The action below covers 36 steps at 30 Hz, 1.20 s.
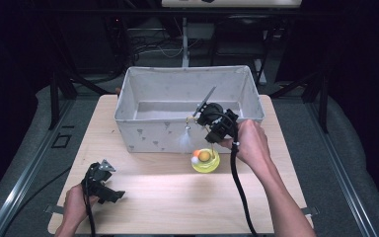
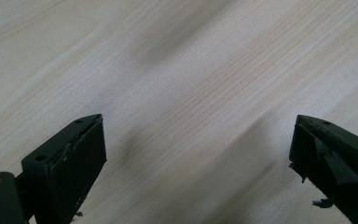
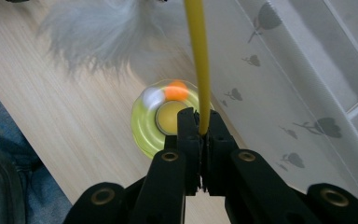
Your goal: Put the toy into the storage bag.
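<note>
High view: pale wooden table (image 1: 153,197) carrying a white fabric bin (image 1: 143,131) with small grey prints, open top. Right gripper (image 1: 203,117) held at the bin's front wall, near its right half. Thin yellow rod (image 1: 193,118) at its fingers, with a white feather tuft (image 1: 185,142) hanging below against the bin wall. On the table just in front sits a round yellow-green disc toy (image 1: 206,161) with an orange and a white ball on it. Left gripper (image 1: 103,174) low over the table's near left, well apart from all this.

Right gripper view adds what the high view cannot: fingers (image 3: 189,140) closed narrow, pinching the rod (image 3: 198,60). Rod's long axis runs straight out along the fingers, pointing away from the camera; feather (image 3: 98,28) blurred beyond, disc (image 3: 142,126) beneath.

Left gripper view: fingers (image 2: 70,163) spread wide, bare wood between.
</note>
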{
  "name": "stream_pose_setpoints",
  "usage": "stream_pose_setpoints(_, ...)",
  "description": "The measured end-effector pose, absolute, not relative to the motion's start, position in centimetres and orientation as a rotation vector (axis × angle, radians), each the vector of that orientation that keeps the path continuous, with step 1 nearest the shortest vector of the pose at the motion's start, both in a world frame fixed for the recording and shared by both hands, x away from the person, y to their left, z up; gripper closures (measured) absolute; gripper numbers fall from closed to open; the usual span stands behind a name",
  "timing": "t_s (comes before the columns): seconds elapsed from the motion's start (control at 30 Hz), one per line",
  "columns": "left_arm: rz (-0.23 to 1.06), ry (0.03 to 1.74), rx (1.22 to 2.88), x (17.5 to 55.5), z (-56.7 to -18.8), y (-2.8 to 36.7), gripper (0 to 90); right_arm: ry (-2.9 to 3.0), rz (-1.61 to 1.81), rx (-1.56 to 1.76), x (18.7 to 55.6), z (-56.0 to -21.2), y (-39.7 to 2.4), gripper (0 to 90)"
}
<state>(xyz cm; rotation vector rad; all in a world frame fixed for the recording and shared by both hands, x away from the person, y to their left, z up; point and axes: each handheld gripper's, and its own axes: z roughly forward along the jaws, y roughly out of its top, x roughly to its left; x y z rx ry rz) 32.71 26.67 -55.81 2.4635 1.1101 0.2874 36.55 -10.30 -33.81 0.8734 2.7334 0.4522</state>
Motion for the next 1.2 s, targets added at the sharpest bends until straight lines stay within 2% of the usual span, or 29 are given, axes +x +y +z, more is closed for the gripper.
stream_pose_setpoints(1.2,0.283,1.107,2.469,32.7,-55.9,26.6,3.9,2.651,0.456,0.867,36.8,-27.5,-11.2,88.2)
